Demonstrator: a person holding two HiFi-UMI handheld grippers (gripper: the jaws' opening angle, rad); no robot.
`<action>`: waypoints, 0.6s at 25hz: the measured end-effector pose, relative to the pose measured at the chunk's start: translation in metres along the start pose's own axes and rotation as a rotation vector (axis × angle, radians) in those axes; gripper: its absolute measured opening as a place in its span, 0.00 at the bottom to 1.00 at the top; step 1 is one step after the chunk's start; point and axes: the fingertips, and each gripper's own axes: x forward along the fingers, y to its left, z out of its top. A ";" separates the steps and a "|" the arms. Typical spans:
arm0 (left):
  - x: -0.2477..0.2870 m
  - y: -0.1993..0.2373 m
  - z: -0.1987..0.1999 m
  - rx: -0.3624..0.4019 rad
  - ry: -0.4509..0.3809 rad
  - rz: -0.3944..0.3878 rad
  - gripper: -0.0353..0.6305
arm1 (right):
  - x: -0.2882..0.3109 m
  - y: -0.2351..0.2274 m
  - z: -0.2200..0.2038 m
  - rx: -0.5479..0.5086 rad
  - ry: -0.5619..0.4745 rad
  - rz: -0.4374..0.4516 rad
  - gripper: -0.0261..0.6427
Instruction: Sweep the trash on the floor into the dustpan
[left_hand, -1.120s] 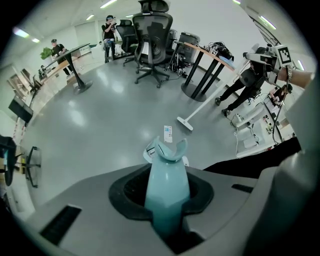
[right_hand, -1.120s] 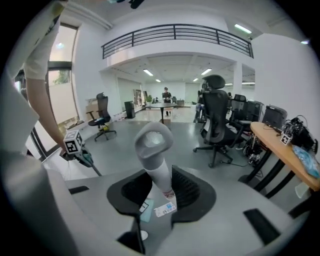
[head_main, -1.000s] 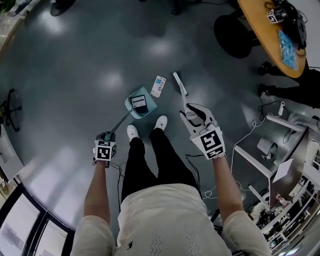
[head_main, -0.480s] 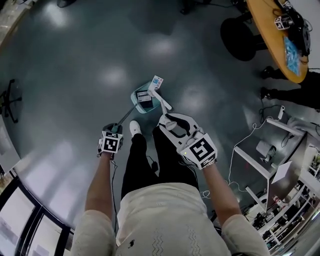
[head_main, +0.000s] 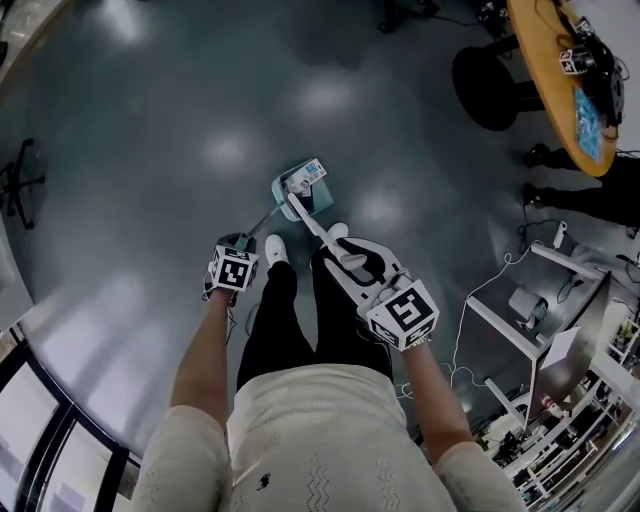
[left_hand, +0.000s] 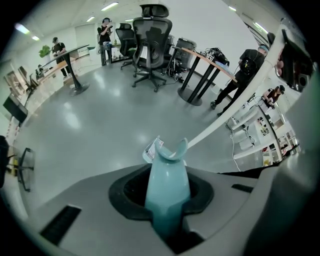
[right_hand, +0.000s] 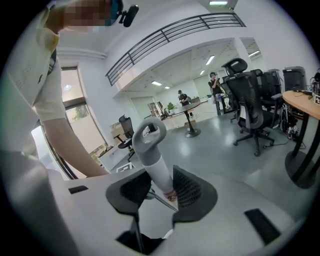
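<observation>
A teal dustpan (head_main: 299, 189) rests on the grey floor ahead of my white shoes. My left gripper (head_main: 232, 264) is shut on its long teal handle (left_hand: 167, 192), which runs away between the jaws in the left gripper view. A printed paper card (head_main: 313, 172), the trash, lies at the pan's far edge, also seen as the card (left_hand: 152, 150) behind the pan. My right gripper (head_main: 352, 266) is shut on the white broom handle (head_main: 318, 231), whose brush end sits over the pan. The right gripper view shows the handle's grey loop top (right_hand: 149, 136) sticking up between the jaws.
A round wooden table (head_main: 556, 70) with gear stands at the upper right, with a person's dark legs beside it. White shelving and cables (head_main: 497, 312) lie to my right. Black office chairs (left_hand: 150, 44) and several people stand further off. A chair base (head_main: 16, 192) is at the left.
My right gripper has swung left and closer to my body, dragging the brush from right of the card to over the pan. The card now lies at the pan's edge. The left gripper kept its hold.
</observation>
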 end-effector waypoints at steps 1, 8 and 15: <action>-0.002 0.002 -0.002 -0.001 0.000 -0.003 0.19 | -0.001 -0.001 -0.001 0.011 -0.003 -0.014 0.24; 0.002 0.004 -0.007 -0.004 -0.014 -0.010 0.19 | -0.005 0.008 -0.011 0.018 -0.001 -0.061 0.24; 0.000 0.000 -0.009 0.014 -0.016 0.011 0.19 | -0.012 0.022 -0.022 0.007 0.008 -0.081 0.24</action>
